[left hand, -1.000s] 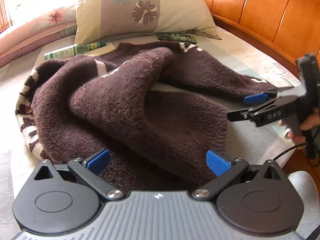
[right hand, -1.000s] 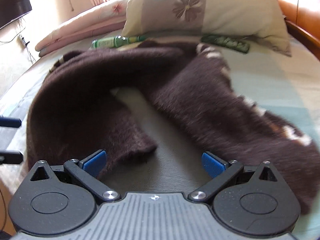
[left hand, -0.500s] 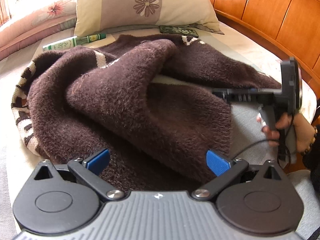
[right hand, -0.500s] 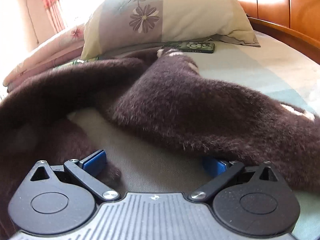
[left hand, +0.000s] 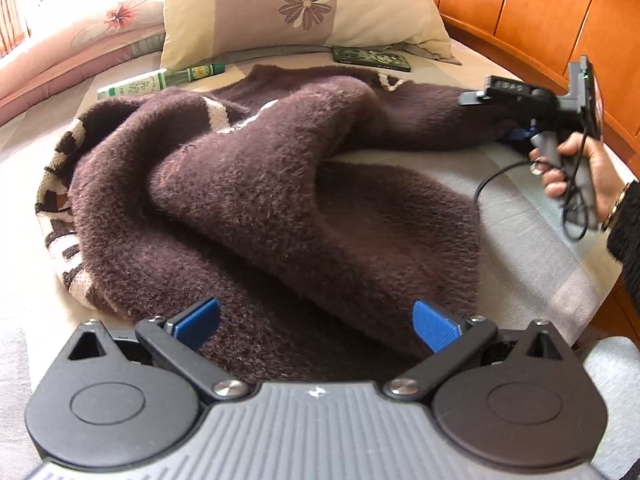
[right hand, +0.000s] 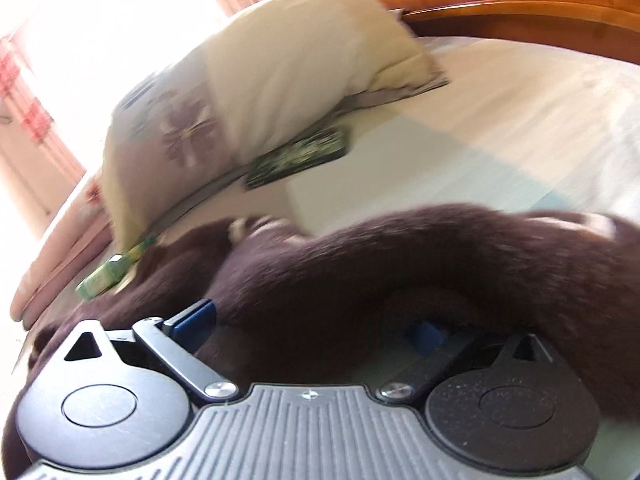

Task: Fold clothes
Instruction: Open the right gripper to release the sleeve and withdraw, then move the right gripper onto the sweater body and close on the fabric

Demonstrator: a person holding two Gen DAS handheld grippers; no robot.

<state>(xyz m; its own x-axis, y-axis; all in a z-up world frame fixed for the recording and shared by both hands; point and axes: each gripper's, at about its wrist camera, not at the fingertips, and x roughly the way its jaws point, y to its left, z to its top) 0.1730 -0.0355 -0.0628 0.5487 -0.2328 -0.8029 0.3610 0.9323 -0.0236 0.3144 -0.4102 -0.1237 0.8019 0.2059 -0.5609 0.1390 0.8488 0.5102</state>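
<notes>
A fuzzy dark brown sweater point(left hand: 260, 200) with a cream-patterned edge lies rumpled on the bed. My left gripper point(left hand: 316, 322) hovers open over its near hem, with blue pads point(left hand: 196, 318) wide apart and nothing between them. My right gripper point(left hand: 494, 118), held by a hand point(left hand: 576, 168), sits at the end of the sleeve on the right. In the blurred, tilted right wrist view the right gripper point(right hand: 310, 328) is open. The brown sleeve point(right hand: 400, 264) lies across the gap and partly hides the right pad.
A floral pillow point(left hand: 296, 4) lies at the head of the bed, with a green bottle point(left hand: 160, 82) and a dark flat case point(left hand: 372, 58) in front of it. The orange wooden headboard point(left hand: 540, 20) curves along the right. A pink quilt point(left hand: 60, 52) lies at the back left.
The right gripper has moved back and up along the sleeve and rolled sideways; the sleeve now lies between its fingers. The left gripper has barely moved.
</notes>
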